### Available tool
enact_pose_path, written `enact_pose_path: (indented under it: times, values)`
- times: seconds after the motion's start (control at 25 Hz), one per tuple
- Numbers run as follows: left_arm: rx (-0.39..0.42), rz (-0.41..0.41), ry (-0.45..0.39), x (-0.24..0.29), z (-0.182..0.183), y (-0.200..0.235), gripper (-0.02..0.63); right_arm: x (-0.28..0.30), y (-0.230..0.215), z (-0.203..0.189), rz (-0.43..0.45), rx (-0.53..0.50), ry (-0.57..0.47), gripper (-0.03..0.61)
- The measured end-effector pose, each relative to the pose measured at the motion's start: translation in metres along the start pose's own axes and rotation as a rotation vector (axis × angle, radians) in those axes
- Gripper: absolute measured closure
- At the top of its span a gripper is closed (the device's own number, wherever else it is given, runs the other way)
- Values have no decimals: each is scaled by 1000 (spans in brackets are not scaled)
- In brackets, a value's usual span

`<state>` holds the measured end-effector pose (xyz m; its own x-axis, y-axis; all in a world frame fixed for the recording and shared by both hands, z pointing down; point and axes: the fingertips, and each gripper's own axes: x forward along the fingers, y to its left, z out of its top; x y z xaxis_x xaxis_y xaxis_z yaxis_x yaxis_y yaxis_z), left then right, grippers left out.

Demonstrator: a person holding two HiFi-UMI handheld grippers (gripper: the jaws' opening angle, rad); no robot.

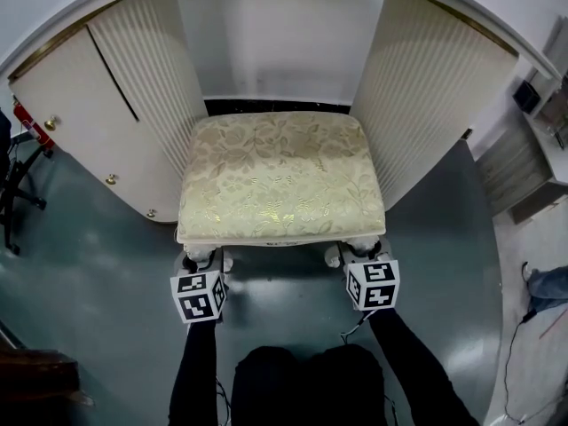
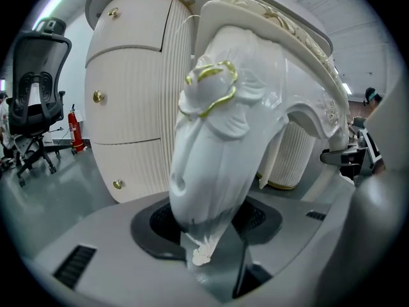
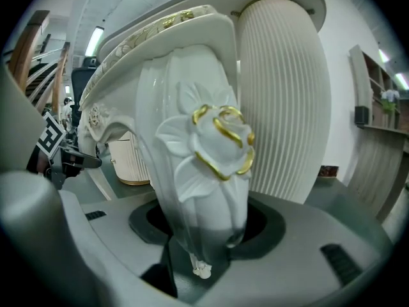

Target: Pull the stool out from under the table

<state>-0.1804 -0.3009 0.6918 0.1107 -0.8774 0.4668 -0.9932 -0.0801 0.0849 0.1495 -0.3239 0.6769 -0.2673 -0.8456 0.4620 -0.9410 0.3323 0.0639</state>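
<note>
The stool has a cream floral cushion and white carved legs with gold trim. It stands in the knee gap of the white table, with its back edge near the table's rim. My left gripper is shut on the stool's left front leg. That leg fills the space between the jaws in the left gripper view, at the left gripper. My right gripper is shut on the right front leg in the same way, as the right gripper view shows at the right gripper.
Fluted white cabinets flank the stool on the left and right. A black office chair and a red fire extinguisher stand to the left. Someone's leg shows at the right edge. My own dark knees are just behind the grippers.
</note>
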Motion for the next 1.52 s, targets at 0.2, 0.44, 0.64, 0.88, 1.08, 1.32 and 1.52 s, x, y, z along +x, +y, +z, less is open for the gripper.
enact_pose_path:
  times: [0.2, 0.44, 0.64, 0.88, 1.08, 1.32, 1.52]
  values:
    - [-3, -1, 14, -4, 0, -1, 402, -2, 0, 1, 5, 2, 14, 365]
    - [-4, -3, 25, -6, 0, -2, 402, -4, 0, 0, 8, 6, 29, 365]
    - [-10, 0, 23, -6, -2, -2, 402, -3, 0, -2, 14, 3, 39, 365]
    - [-10, -3, 47, -10, 0, -2, 402, -6, 1, -1, 17, 13, 58, 365]
    - [-11, -3, 56, -11, -1, -2, 402, -7, 2, -2, 22, 13, 70, 365]
    - [-10, -2, 64, -12, -2, -2, 402, -6, 2, -4, 30, 15, 81, 365]
    - [-11, -2, 74, -13, -2, -2, 402, -8, 2, -4, 28, 17, 89, 365]
